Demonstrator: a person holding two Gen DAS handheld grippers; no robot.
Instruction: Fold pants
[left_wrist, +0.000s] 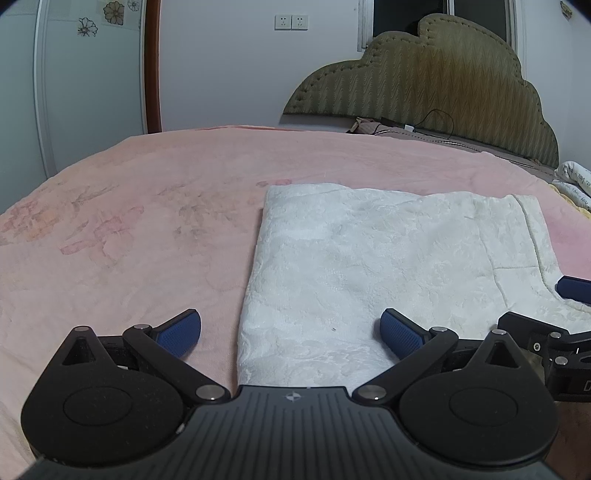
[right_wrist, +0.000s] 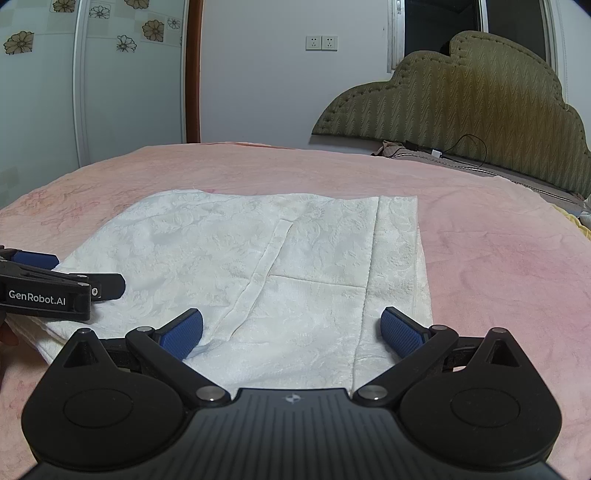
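Note:
White textured pants (left_wrist: 369, 266) lie folded into a flat rectangle on the pink bedspread (left_wrist: 129, 229). My left gripper (left_wrist: 290, 334) is open over their near left edge, one blue pad on the bedspread side and one over the cloth, holding nothing. My right gripper (right_wrist: 291, 334) is open above the near right part of the pants (right_wrist: 258, 258), with a seam and the waistband edge between its pads. The left gripper (right_wrist: 55, 288) shows at the left of the right wrist view. The right gripper's blue fingertip (left_wrist: 574, 288) shows at the right edge of the left wrist view.
A padded olive headboard (right_wrist: 480, 118) stands at the far right, with a black cable and charger (right_wrist: 436, 151) on the bed below it. Bedding (left_wrist: 574, 184) is bunched at the right edge. A wardrobe with flower stickers (right_wrist: 110, 74) stands behind the bed.

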